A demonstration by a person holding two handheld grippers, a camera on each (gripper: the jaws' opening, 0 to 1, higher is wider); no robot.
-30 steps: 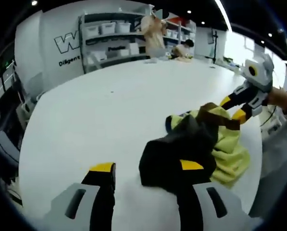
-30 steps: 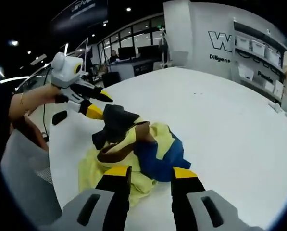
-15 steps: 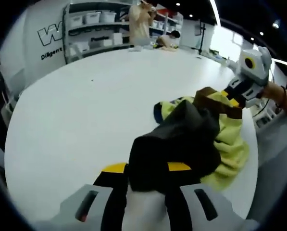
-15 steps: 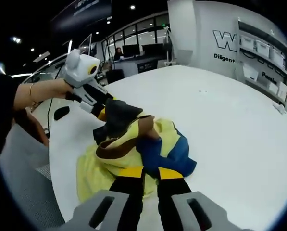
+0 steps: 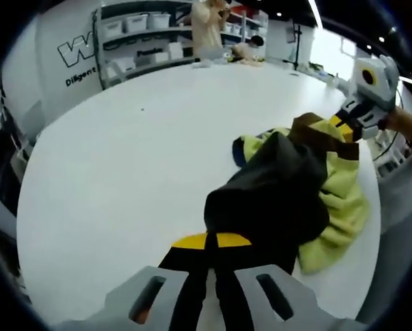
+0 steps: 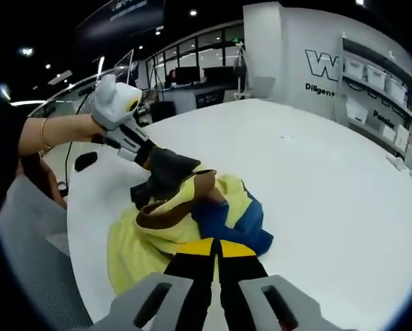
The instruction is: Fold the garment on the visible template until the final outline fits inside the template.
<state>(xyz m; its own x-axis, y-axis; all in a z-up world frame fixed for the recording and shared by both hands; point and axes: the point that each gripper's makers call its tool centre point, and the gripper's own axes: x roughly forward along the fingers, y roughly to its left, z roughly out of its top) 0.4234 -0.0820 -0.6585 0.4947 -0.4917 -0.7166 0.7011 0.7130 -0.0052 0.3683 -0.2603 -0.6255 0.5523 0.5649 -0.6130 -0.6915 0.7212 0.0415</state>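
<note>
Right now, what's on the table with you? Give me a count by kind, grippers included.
Garments: 1, the crumpled garment in yellow, blue, brown and black
Grippers: 2, the left gripper and the right gripper, each shut on the cloth
Tables: 1, the white table
Total: 4

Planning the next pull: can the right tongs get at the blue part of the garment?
Probably yes: the right tongs are closed right at the blue part of the garment, nothing between.
</note>
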